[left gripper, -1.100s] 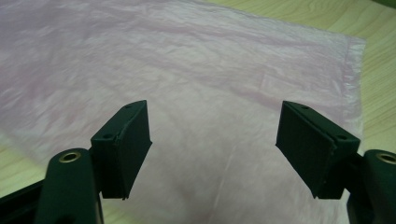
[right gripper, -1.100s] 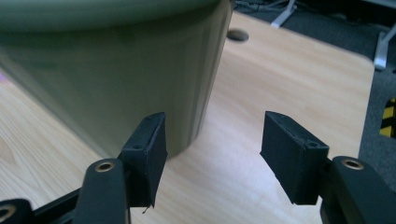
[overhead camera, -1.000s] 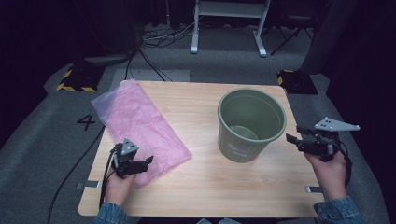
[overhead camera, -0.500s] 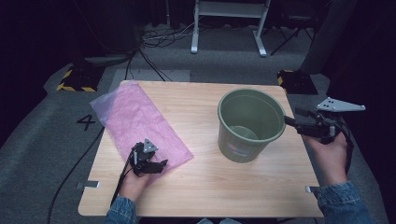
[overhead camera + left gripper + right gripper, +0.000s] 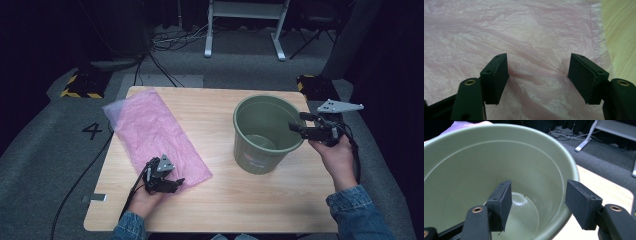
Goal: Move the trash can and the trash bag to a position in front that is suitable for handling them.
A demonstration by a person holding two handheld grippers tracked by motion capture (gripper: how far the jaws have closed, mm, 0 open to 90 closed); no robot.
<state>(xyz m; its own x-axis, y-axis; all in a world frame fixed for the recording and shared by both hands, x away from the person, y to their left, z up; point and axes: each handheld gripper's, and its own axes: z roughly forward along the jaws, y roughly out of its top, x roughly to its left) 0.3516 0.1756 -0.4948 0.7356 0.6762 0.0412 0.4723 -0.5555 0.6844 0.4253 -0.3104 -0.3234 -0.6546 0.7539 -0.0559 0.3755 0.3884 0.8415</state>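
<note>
Left gripper (image 5: 172, 184), jaws apart, over the pink bag (image 5: 150, 132); right gripper (image 5: 296, 127) gapes astride the green bucket's (image 5: 265, 150) three-o'clock rim.

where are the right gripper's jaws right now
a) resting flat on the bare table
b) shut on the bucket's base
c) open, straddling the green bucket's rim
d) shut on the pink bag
c: in the right gripper view the right gripper has its jaws apart, one inside the green bucket and one outside its rim.
</note>
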